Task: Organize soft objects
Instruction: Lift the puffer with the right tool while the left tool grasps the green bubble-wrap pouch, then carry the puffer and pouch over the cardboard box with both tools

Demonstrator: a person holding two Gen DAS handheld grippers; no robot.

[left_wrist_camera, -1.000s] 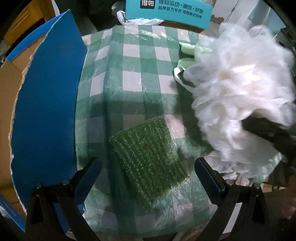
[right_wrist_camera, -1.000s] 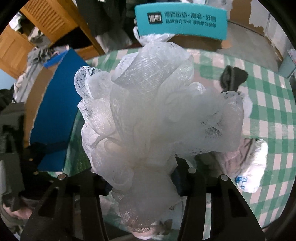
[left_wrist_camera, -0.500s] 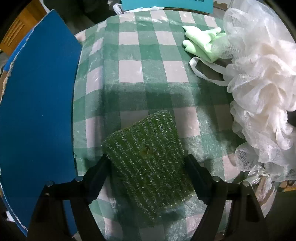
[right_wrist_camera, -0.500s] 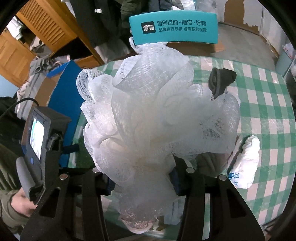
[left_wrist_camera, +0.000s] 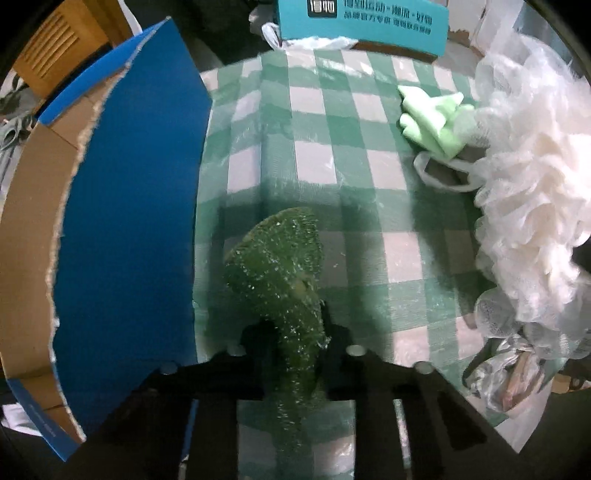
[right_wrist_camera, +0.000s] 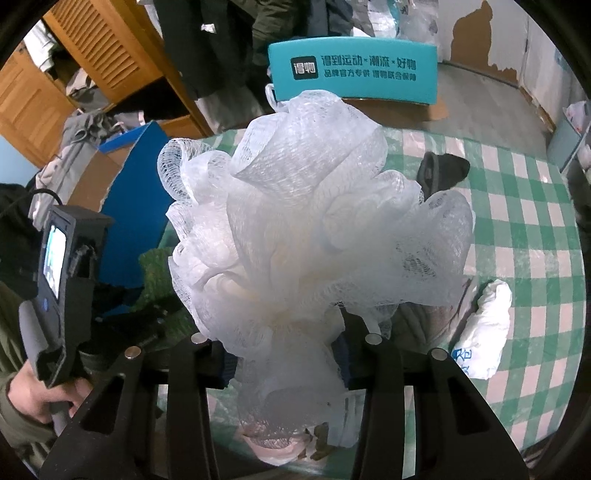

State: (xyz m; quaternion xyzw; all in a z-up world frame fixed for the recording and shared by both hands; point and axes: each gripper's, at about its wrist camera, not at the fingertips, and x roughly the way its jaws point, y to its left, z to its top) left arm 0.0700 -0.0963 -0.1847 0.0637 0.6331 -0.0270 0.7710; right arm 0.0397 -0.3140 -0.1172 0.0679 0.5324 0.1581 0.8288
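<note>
A dark green scouring pad (left_wrist_camera: 280,266) is pinched and folded upward between the fingers of my left gripper (left_wrist_camera: 291,332), whose jaws are closing on it above the green-checked tablecloth (left_wrist_camera: 332,147). A white mesh bath pouf (right_wrist_camera: 310,221) fills the right wrist view. My right gripper (right_wrist_camera: 284,339) has its jaws closing on the pouf's lower part and holds it off the table. In the left wrist view the pouf (left_wrist_camera: 532,206) hangs at the right edge.
An open blue cardboard box (left_wrist_camera: 129,221) stands along the table's left edge. A light green cloth (left_wrist_camera: 432,122) lies at the back right, a teal box (left_wrist_camera: 362,18) behind the table. A dark sock (right_wrist_camera: 443,170) and a white bundle (right_wrist_camera: 484,332) lie to the right.
The left jaws went from wide open around the flat green pad to pressed together on it, folding it up. The pouf stayed in the right gripper, squeezed a little tighter.
</note>
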